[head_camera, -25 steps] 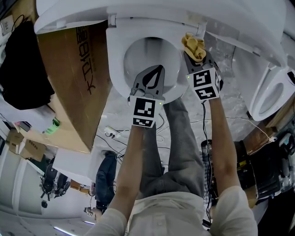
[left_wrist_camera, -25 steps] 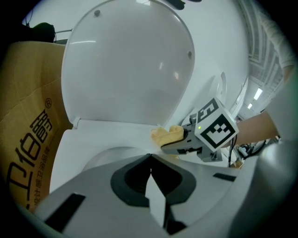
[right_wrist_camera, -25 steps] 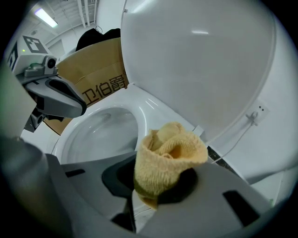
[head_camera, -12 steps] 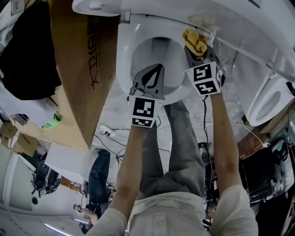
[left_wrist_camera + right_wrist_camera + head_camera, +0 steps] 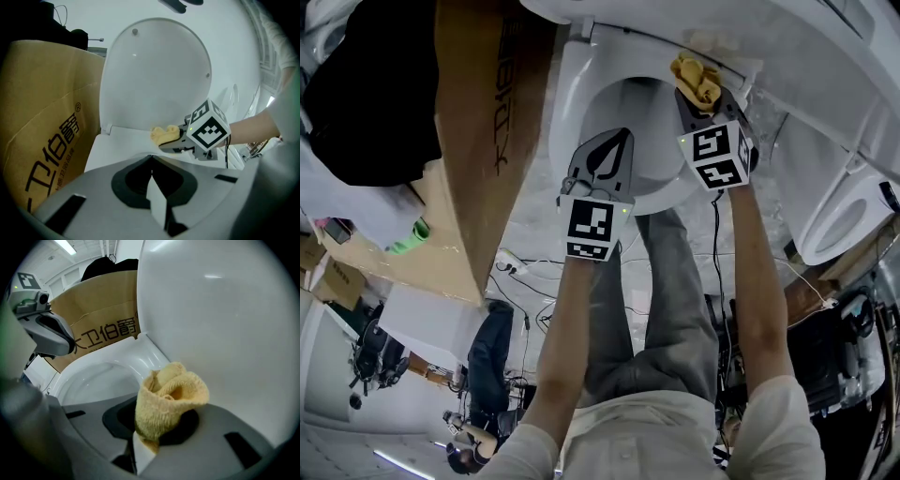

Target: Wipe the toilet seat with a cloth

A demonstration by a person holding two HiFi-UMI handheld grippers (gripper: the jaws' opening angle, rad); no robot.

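The white toilet seat (image 5: 571,105) rings the bowl, with the lid (image 5: 154,75) raised behind it. My right gripper (image 5: 699,99) is shut on a bunched yellow cloth (image 5: 695,81), which sits at the seat's rear right, close to the hinge. In the right gripper view the cloth (image 5: 168,397) sticks up from the jaws, next to the lid (image 5: 220,324). My left gripper (image 5: 624,137) hovers over the bowl's front, shut with nothing in it, its jaws meeting at a point (image 5: 151,161). From there I see the cloth (image 5: 163,135) lying on the seat's back.
A tall cardboard box (image 5: 483,141) stands tight against the toilet's left side. A second white toilet (image 5: 848,211) is at the right. Cables and a power strip (image 5: 517,269) lie on the floor near the person's legs.
The head camera has swung, so the box and toilet sit further right in frame. The right gripper with the cloth stays at the seat's rear; the left gripper has hardly moved.
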